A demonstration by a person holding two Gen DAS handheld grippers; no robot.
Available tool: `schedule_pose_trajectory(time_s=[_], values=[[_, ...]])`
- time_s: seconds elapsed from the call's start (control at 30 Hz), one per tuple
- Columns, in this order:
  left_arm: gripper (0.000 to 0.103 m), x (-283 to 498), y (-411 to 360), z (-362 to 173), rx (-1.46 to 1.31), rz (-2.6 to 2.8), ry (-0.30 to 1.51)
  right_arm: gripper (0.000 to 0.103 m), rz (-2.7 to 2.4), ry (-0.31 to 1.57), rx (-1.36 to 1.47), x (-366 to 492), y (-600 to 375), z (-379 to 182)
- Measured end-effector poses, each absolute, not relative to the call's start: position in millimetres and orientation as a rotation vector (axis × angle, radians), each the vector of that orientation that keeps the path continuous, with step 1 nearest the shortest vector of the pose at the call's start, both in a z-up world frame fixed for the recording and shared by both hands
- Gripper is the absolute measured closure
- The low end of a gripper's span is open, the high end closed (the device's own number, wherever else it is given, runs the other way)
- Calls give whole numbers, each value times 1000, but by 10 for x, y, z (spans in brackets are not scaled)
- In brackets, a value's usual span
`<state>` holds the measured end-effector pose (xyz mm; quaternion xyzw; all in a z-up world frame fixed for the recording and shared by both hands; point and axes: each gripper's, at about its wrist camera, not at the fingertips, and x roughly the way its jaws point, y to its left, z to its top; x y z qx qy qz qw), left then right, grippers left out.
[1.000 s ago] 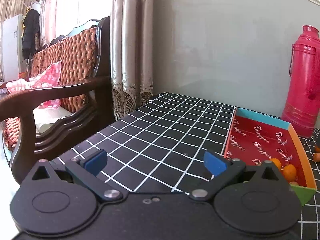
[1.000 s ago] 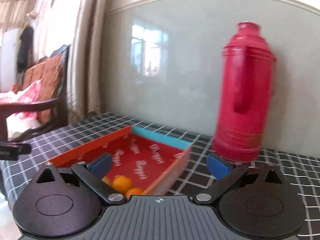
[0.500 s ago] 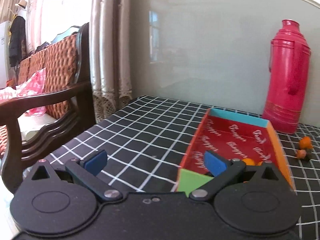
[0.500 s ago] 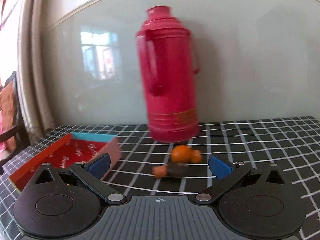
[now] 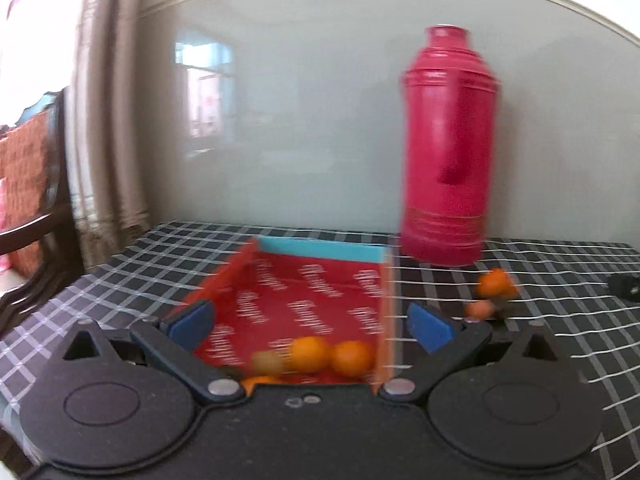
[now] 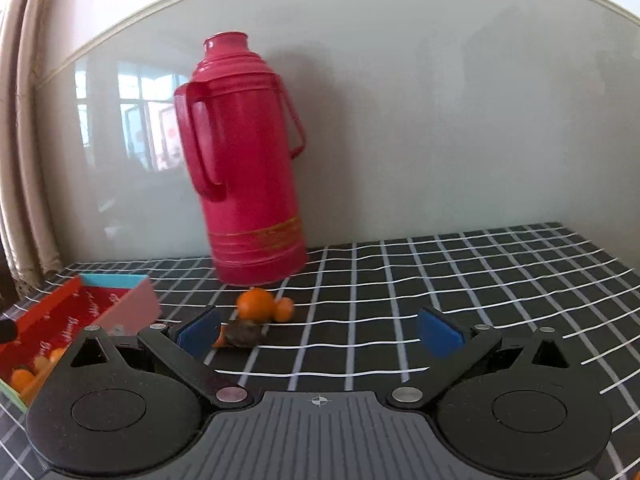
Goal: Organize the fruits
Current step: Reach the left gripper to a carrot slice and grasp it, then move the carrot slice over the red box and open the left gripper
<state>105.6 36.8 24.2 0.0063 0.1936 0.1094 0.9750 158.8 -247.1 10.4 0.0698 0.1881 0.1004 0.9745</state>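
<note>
Left wrist view, and it's blurry: the left gripper [image 5: 310, 324] is spread wide, nothing between its blue pads [image 5: 191, 319], hovering over the near end of the red tray [image 5: 320, 300]. Oranges [image 5: 328, 354] sit in the tray's near end, just ahead of the gripper. More fruit [image 5: 494, 284] lies loose on the checked cloth [image 5: 120, 280], right of the tray and in front of the red flask [image 5: 446, 152], which stands upright by the wall.

Right wrist view, sharper: the right gripper [image 6: 320, 332] is wide open too, holding nothing. Loose fruit [image 6: 256, 304] lies in a small cluster on the cloth [image 6: 440, 280], just ahead of its left pad [image 6: 198, 330], with one darker piece [image 6: 243, 333] nearest it. The flask [image 6: 248, 168] stands behind. The tray [image 6: 132, 308] is off to the left, oranges [image 6: 24, 376] in its near corner.
</note>
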Motion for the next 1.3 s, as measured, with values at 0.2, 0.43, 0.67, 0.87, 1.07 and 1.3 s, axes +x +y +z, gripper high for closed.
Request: schedule_pose_trajectory(time_s=[0.2,0.43,0.67,0.87,1.07,1.3], values=[[9,1284,-119,170,35,98,402,0,168,376,147,1579,-2672,79],[25,1649,-517,-57,77,11,469,0,129,398,170,1669,-2896,-9],[38,2036,-641,-312,75,3,576,0,97,422,173,1811,-3067,-96],[43,2355,-652,-403,37,44,616,0,92,443,215,2051,-3074,-148],[49,2601,-635,-471,13,63,631,0,117,457,221,2198,-3005,-177],[84,2746,-706,-503,25,26,651,0,80,548,185,2506,-2958,-298]])
